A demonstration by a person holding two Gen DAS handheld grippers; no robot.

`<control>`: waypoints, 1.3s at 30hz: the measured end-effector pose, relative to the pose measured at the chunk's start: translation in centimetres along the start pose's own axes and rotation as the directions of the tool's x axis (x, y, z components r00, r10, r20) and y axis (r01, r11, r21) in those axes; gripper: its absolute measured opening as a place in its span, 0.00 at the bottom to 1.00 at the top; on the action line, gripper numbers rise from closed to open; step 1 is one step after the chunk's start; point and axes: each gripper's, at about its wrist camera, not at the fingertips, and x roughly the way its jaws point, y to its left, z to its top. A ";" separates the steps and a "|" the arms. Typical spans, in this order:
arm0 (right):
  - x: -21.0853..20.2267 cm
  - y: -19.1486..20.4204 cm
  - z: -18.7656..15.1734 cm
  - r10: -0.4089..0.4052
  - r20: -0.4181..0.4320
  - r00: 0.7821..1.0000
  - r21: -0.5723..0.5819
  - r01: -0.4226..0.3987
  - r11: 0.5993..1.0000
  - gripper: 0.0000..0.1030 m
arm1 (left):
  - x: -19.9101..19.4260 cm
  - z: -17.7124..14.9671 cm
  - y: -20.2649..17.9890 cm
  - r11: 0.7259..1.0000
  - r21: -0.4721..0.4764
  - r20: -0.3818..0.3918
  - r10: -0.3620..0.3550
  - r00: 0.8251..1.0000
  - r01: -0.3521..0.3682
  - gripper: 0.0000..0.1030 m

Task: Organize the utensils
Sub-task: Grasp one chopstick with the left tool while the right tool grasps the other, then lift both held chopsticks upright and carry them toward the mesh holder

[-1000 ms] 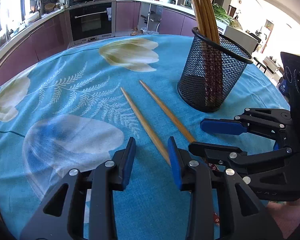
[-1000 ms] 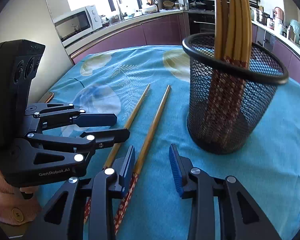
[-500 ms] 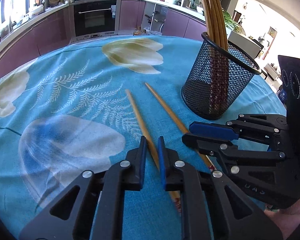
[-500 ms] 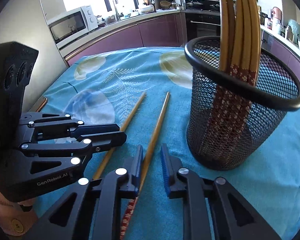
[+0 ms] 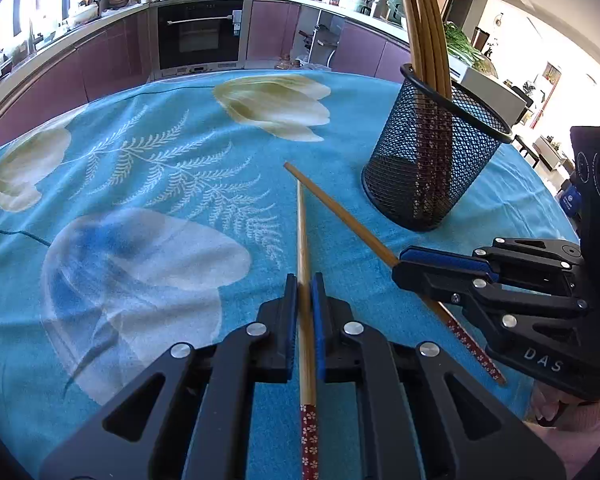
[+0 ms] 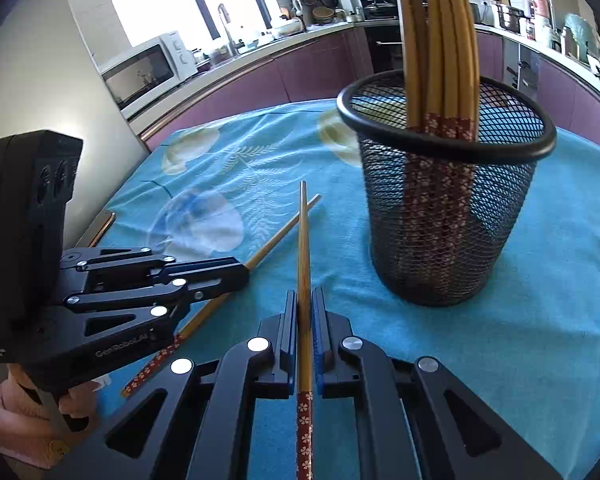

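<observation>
Left gripper [image 5: 304, 292] and right gripper [image 6: 305, 304] each clamp one bamboo chopstick [image 5: 302, 240] at lower centre; the crossed tips could snag when lifted toward the black mesh cup [image 5: 432, 160].

Count of utensils and containers on the table.
Two loose chopsticks: one [image 5: 305, 248] clamped in the left gripper [image 5: 305, 280], one [image 6: 304, 248] clamped in the right gripper [image 6: 305, 296]. One black mesh holder [image 6: 440, 216], upright, containing a bundle of chopsticks [image 6: 440, 40]; about five shafts show, but they overlap and the exact number cannot be told. Two grippers in all.
</observation>
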 end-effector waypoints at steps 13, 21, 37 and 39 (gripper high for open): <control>1.4 0.7 0.0 -0.022 -0.036 0.999 -0.034 0.020 0.999 0.08 | 0.7 0.5 -0.6 0.998 0.061 -0.010 0.028 1.000 -0.027 0.16; 1.5 0.7 0.2 -0.035 -0.033 0.999 -0.050 0.033 0.998 0.06 | 1.0 0.7 -0.6 0.998 0.047 -0.002 0.041 0.999 -0.041 0.08; -1.0 0.1 0.5 0.025 0.020 0.999 -0.032 -0.024 0.999 0.06 | -0.6 0.6 -0.2 1.000 0.024 0.026 0.018 0.999 -0.019 0.07; -1.5 0.1 0.6 0.027 0.031 0.999 -0.033 -0.026 0.999 0.06 | -1.0 0.7 -0.3 1.000 0.025 0.035 0.017 0.999 -0.017 0.07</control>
